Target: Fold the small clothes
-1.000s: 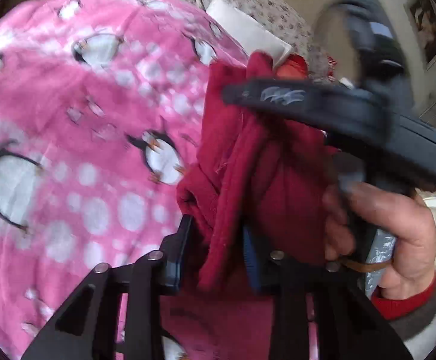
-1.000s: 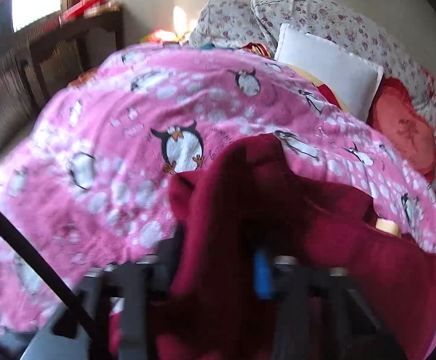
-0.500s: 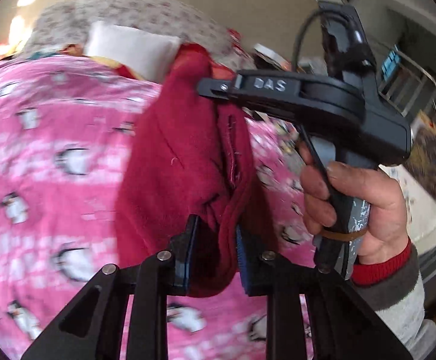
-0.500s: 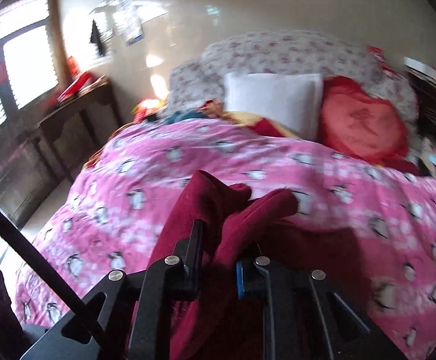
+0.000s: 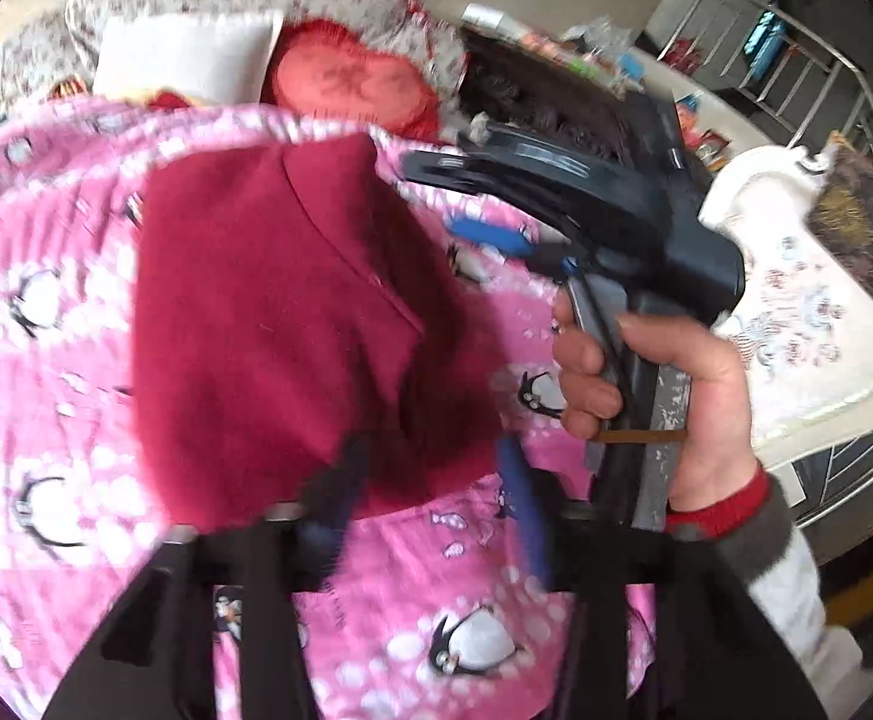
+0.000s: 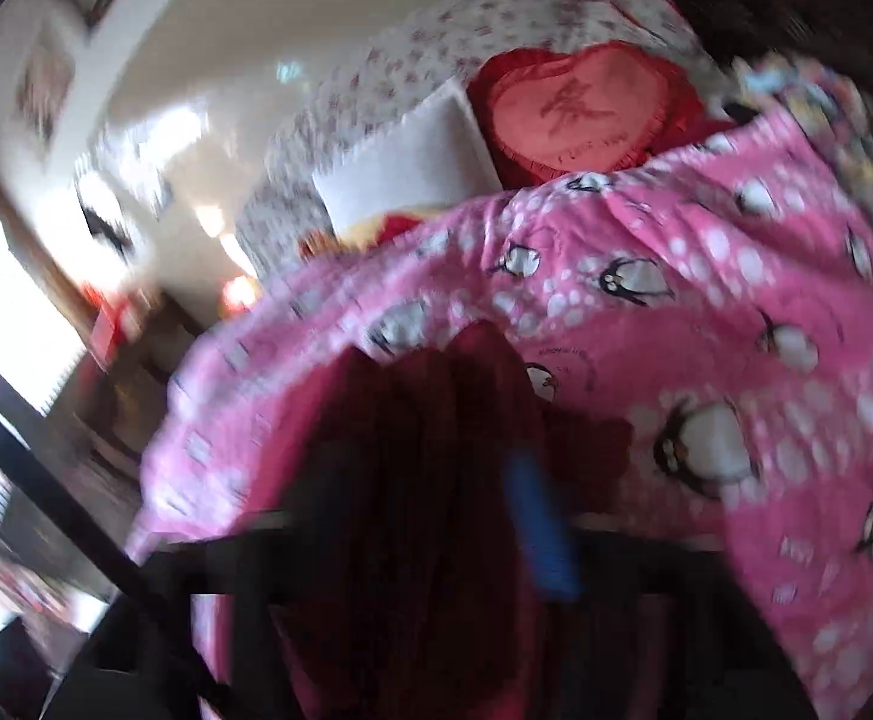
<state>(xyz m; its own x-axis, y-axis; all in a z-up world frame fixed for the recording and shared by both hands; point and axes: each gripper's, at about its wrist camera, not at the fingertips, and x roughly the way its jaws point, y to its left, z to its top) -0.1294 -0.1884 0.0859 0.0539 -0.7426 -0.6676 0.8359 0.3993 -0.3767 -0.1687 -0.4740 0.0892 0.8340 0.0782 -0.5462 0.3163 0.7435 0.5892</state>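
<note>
Fingers of left gripper [image 5: 430,492] spread, released; dark red garment [image 5: 268,324] lies on the penguin blanket [image 5: 46,324], near its pillow-end edge, seemingly laid down for folding; right gripper [image 5: 466,198] beside it, grip unclear through blur.

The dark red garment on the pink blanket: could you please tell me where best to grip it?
Grip the dark red garment at its near edge, coming in from the near side: that edge lies flat and uncovered, directly facing the open left hand-held gripper.
</note>
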